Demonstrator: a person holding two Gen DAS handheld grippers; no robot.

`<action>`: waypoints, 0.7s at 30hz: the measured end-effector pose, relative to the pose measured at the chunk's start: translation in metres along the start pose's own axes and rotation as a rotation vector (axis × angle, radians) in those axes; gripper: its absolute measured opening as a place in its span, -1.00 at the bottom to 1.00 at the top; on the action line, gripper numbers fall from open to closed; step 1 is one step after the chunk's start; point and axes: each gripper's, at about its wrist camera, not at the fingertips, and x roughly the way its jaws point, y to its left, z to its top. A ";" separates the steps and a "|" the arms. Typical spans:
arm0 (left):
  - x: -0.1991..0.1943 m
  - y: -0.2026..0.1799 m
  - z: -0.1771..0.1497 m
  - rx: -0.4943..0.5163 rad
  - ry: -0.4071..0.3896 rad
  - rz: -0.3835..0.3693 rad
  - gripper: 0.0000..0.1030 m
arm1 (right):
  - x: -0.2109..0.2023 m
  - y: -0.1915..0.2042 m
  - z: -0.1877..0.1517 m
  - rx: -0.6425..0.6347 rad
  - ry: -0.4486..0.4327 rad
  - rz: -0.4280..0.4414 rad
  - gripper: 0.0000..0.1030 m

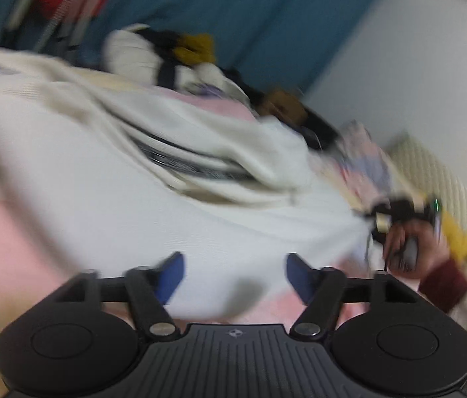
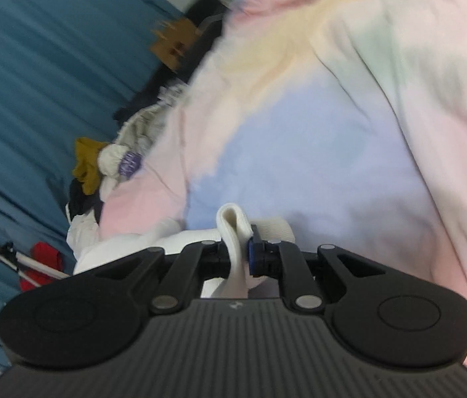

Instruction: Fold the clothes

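While the right gripper (image 2: pixel 245 255) pinches a cream fabric edge (image 2: pixel 233 232), the left gripper (image 1: pixel 233 278) stands wide and empty.

Garment: white top (image 1: pixel 134 199), spread over the pastel tie-dye bedding (image 2: pixel 316 149), directly ahead of the left jaws, nothing between the pads. Right jaws nearly closed on a doubled fold of the cream cloth, probably the same top's hem or cuff; blur prevents certainty. Unsorted clothes pile (image 1: pixel 167 56) sits beyond, against the blue curtain (image 2: pixel 34 66). Judgement: keep the right pinch taut, re-grip the opposite edge with the left, then carry both across evenly so the fold lies flat.
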 end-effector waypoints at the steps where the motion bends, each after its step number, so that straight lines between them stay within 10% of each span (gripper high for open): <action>1: -0.008 0.012 0.003 -0.089 -0.030 0.018 0.68 | -0.004 0.004 0.000 -0.021 -0.022 0.016 -0.79; 10: -0.063 0.168 -0.005 -1.020 -0.344 0.127 0.84 | -0.041 0.038 0.004 -0.163 -0.267 0.134 -0.79; 15: -0.068 0.199 -0.002 -1.183 -0.463 0.115 0.80 | -0.046 0.040 0.006 -0.237 -0.364 0.099 -0.79; 21: -0.077 0.202 0.018 -1.170 -0.399 0.196 -0.36 | -0.031 0.029 0.008 -0.248 -0.327 0.043 -0.79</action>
